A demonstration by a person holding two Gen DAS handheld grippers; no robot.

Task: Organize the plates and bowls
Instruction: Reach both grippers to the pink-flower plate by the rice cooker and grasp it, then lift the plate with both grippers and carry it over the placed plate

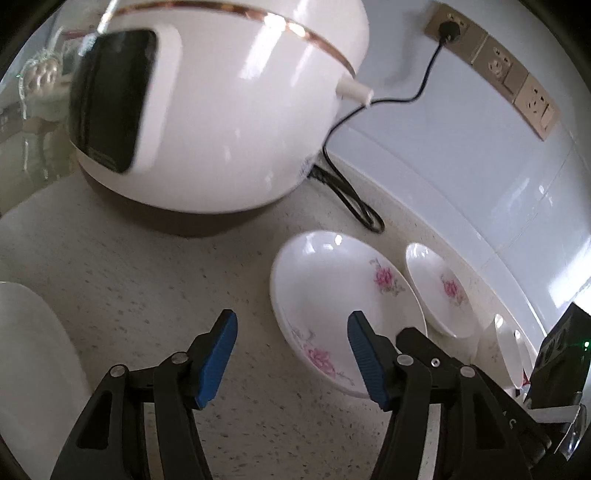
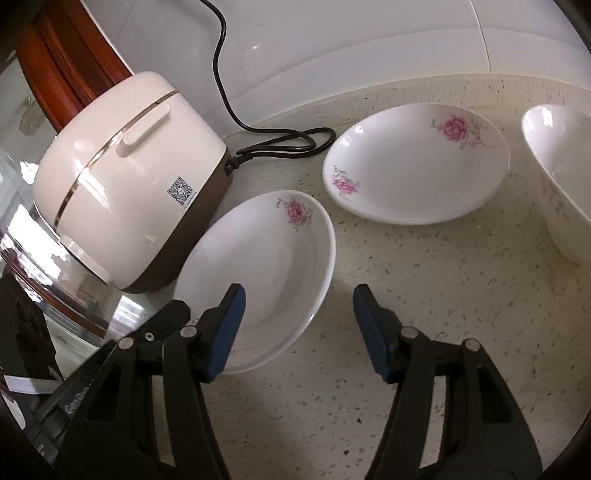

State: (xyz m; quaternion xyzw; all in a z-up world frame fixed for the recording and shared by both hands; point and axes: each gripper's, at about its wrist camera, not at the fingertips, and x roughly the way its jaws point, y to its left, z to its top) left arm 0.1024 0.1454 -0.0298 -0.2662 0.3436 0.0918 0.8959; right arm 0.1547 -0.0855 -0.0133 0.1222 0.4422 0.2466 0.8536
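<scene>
Left gripper released, blue pads wide apart, nothing between them; hovering over speckled countertop; its right finger overlaps the near rim of a flowered plate, contact unclear; that plate sits ahead-right of the claw, flat on the counter; second flowered plate just beyond it to the right, near the wall, rims close, touching or not I can't tell; white bowl further right, mostly cut off by the right gripper's body; rice cooker directly ahead, large and close, black power cord running from its back up to a wall socket; white rim of another dish at far left, type unclear.

Right gripper also released, pads spread, empty; nearer flowered plate ahead-left, left pad in front of its near edge; this plate looks tilted, far-left rim against the rice cooker base; other flowered plate ahead-right, apart from the first, flat on the countertop; white bowl at far right, upright, near that plate; cord looped behind both plates.
</scene>
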